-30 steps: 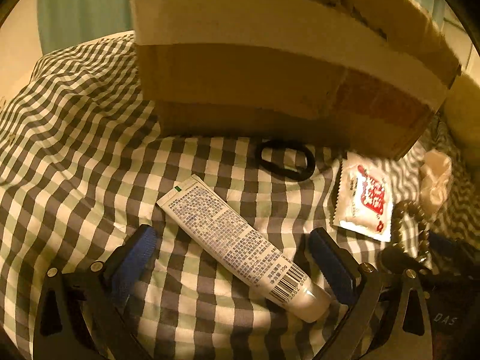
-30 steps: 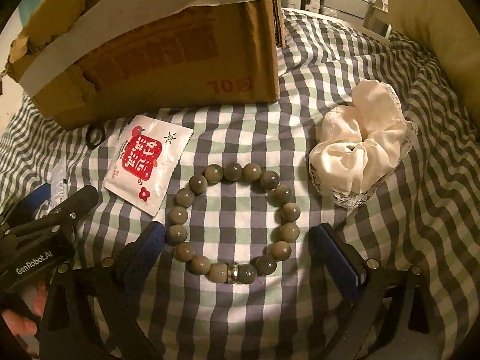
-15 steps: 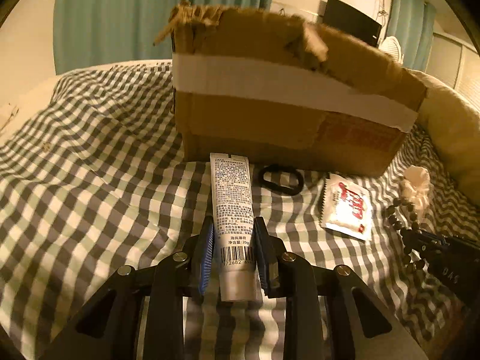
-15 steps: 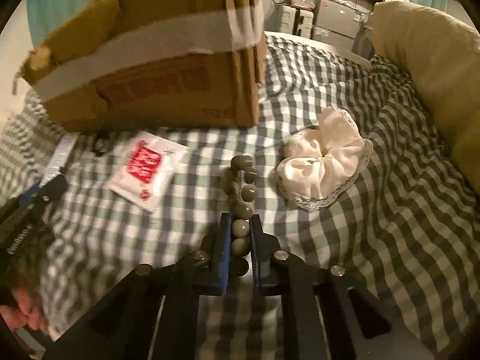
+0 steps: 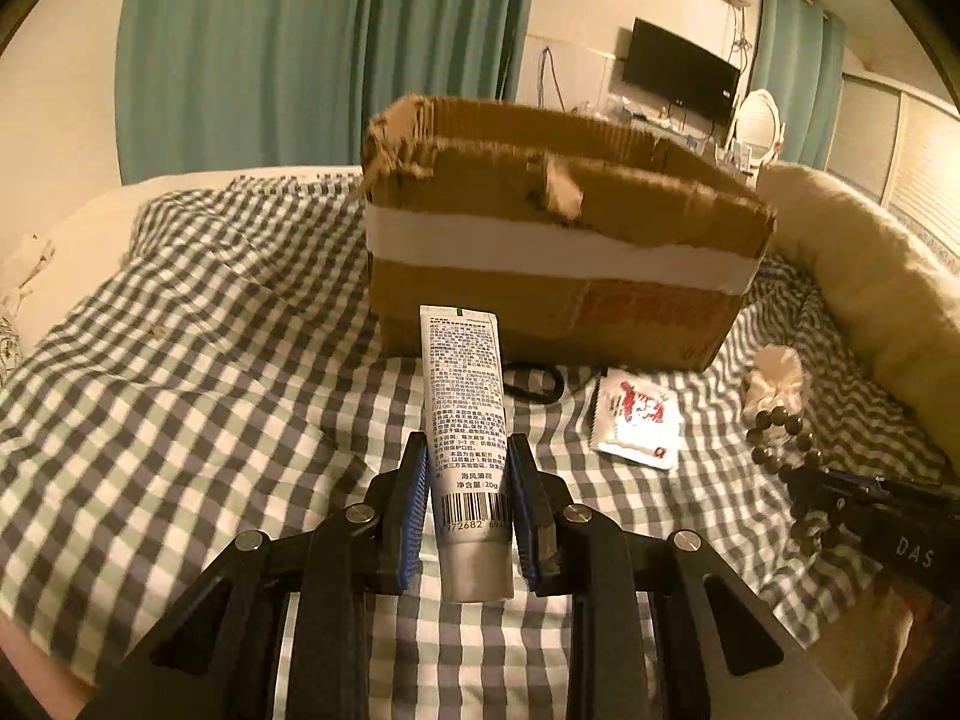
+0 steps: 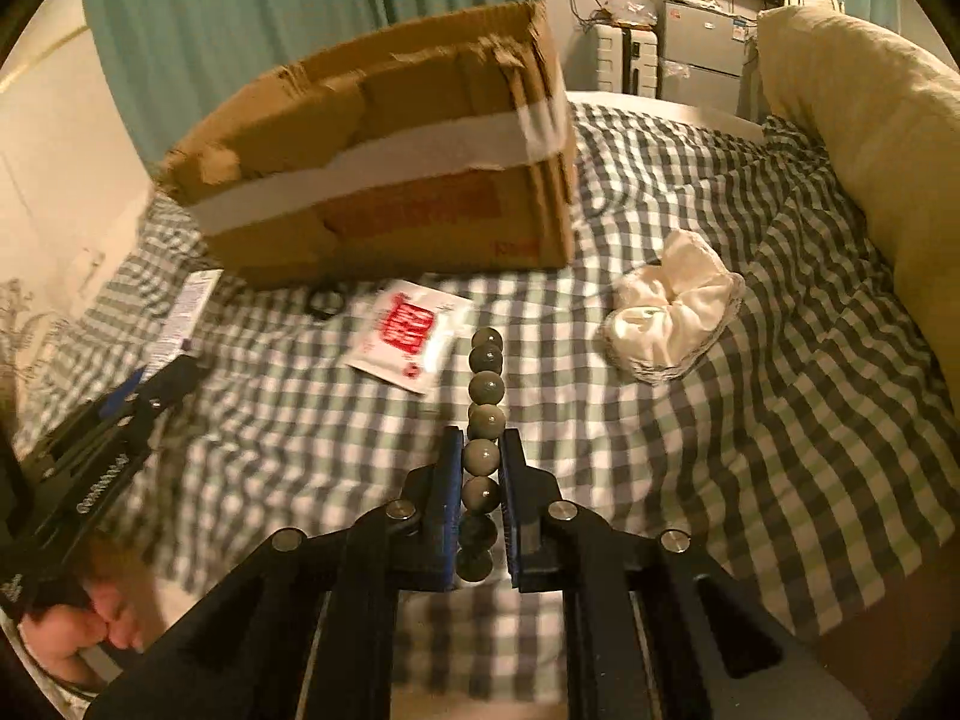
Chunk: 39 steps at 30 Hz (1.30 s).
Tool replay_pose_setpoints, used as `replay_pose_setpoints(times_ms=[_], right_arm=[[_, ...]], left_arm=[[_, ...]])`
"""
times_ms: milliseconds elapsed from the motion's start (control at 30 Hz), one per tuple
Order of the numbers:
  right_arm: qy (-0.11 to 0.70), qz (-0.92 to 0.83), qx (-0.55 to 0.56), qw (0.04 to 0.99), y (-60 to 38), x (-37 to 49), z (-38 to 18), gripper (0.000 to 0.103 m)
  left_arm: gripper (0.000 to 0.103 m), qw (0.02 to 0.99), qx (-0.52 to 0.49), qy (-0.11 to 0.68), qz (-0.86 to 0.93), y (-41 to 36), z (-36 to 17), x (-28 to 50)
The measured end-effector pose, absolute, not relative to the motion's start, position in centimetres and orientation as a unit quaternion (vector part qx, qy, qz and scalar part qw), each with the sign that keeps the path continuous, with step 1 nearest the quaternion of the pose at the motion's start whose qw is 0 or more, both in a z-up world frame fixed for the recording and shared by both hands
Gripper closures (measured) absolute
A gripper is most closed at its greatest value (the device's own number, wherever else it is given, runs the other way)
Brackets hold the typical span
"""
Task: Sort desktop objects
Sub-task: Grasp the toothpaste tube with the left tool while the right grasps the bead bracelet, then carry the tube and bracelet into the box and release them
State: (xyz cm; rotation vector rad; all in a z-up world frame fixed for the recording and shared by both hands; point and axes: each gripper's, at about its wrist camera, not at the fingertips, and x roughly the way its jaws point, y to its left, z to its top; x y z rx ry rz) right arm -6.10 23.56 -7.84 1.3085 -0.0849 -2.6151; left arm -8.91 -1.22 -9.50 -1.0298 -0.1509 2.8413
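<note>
left wrist: faces box (image 5: 558, 252) closely | right wrist: same box, seemingly rightward

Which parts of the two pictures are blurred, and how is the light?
Left wrist view: warm dim light, cardboard box rim slightly smeared, tube print sharp. Right wrist view: box, red-and-white sachet and checked cloth motion-blurred, bead bracelet sharp; fisheye bends both.

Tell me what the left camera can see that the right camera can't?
Only the left camera shows into the open top of the box and the barcode on the tube. Only the right camera shows the person's hand and the bracelet up close. Both show the box, red packet, white scrunchie and checked cloth.
</note>
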Motion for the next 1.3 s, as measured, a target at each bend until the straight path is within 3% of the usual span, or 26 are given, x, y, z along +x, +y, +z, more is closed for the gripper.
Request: replay_pose_setpoints(times_ms=[400,767,1233,1267,1300], right_arm=[[-0.023,-0.910,0.380,0.162,21.9,-5.1,-0.7,0.092],[-0.038,-0.927,0.312,0.205,21.2,-11.3,6.0,0.092],[-0.038,-0.921,0.327,0.208,19.5,-25.7,4.6,0.092],[-0.038,-0.920,0.330,0.208,19.4,-26.3,4.4,0.091],[-0.040,-0.919,0.331,0.209,19.4,-26.7,4.2,0.091]], left_arm=[[0.077,0.080,-0.304,-0.045,0.948,0.7,-3.8,-8.2],[0.077,0.089,-0.256,-0.027,0.962,1.9,4.1,-15.1],[0.077,0.093,-0.313,-0.030,0.945,1.7,2.5,-30.0],[0.075,0.100,-0.320,-0.031,0.942,1.9,2.2,-30.5],[0.065,0.102,-0.324,-0.030,0.940,2.0,2.0,-30.7]])
